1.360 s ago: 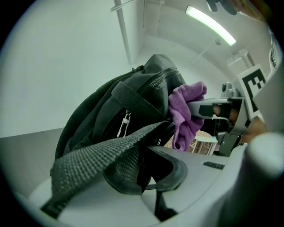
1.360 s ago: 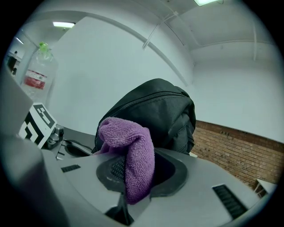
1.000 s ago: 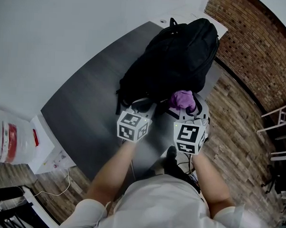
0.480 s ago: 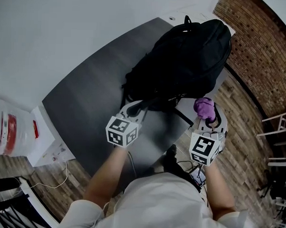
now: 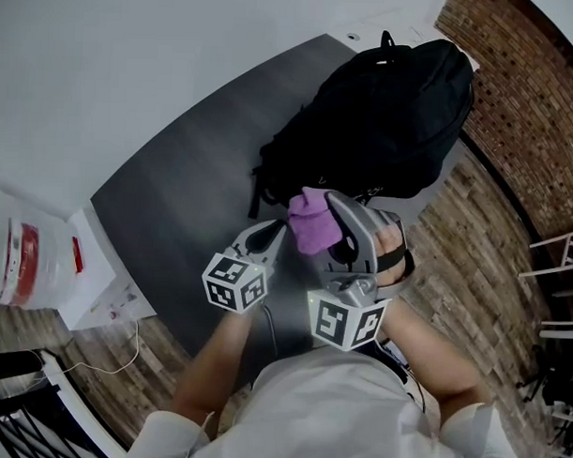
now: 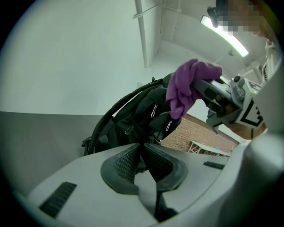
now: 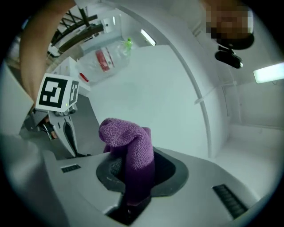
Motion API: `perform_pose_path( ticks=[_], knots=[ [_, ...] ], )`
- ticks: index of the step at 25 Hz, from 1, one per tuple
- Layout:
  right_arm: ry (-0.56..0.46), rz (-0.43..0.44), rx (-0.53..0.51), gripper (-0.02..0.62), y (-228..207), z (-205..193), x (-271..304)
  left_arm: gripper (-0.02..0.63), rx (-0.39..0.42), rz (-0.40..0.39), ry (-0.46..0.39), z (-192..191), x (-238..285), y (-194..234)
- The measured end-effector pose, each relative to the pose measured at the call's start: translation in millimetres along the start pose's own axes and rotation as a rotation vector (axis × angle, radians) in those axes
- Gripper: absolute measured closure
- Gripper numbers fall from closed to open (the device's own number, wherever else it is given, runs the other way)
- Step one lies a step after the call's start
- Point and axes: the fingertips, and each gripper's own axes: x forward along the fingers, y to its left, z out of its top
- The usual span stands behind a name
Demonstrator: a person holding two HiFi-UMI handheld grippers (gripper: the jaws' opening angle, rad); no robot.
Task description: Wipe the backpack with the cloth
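**Cloth pinched in right tool, held up off the backpack**

The purple cloth (image 5: 312, 224) is bunched and gripped between the jaws of the right tool (image 5: 332, 220). Those jaws are closed on its lower part. In the right gripper view the free end sticks up past the pads and flops over.

In the left gripper view the cloth hangs in the air above the black backpack (image 5: 384, 123), with no contact showing. In the head view it sits over the backpack's near end, just beside the left tool (image 5: 268, 234).

The backpack lies flat on the dark grey desk (image 5: 184, 201). It sits at the far right corner, along the right edge, with its top handle pointing to the far end. Straps trail off its near end.

The left tool is low over the desk, tip just short of the backpack's near end. Its jaws are closed to a narrow V and the tips meet. Something dark shows in the gap between the pads; I cannot tell whether it is a strap.

The right tool is tilted toward the left tool, and the two are near each other. The person's hand (image 5: 391, 248) is strapped to the right tool.

A wood floor (image 5: 474, 239) runs off the desk's right edge, with a brick wall (image 5: 526, 81) beyond it. A clear bottle with a red label (image 5: 13, 270) stands past the desk's near left corner.
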Motion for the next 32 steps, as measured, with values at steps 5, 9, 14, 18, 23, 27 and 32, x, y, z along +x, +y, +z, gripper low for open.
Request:
perform_pose_path(
  ticks=[5, 9, 14, 18, 23, 27, 32],
  knots=[
    [-0.127, 0.034, -0.283, 0.508, 53.3, 36.9, 52.8, 0.594, -0.042, 0.045, 0.008, -13.5, -23.3, 9.9],
    [-0.095, 0.122, -0.536, 0.508, 107.9, 7.3, 83.1, 0.594, -0.061, 0.067, 0.011, -19.6, -32.8, 14.4],
    [0.047, 0.129, -0.532, 0.508, 102.5, -43.4, 78.0, 0.594, -0.075, 0.050, 0.025, -22.1, -26.5, 14.5],
    [0.128, 0.104, -0.466, 0.508, 95.2, -61.5, 67.8, 0.594, -0.080, 0.013, 0.041, -22.9, -11.4, 4.7],
    [0.208, 0.068, -0.396, 0.508, 85.7, -82.3, 52.2, 0.594, -0.071, -0.017, 0.061, -24.6, -1.2, -3.2],
    [0.227, 0.066, -0.371, 0.508, 86.7, -88.0, 45.1, 0.594, -0.067, -0.029, 0.069, -25.9, 1.4, -9.5],
    [0.236, 0.069, -0.373, 0.508, 88.6, -96.5, 36.1, 0.594, -0.064, -0.030, 0.070, -23.9, -1.4, -10.9]
  ],
)
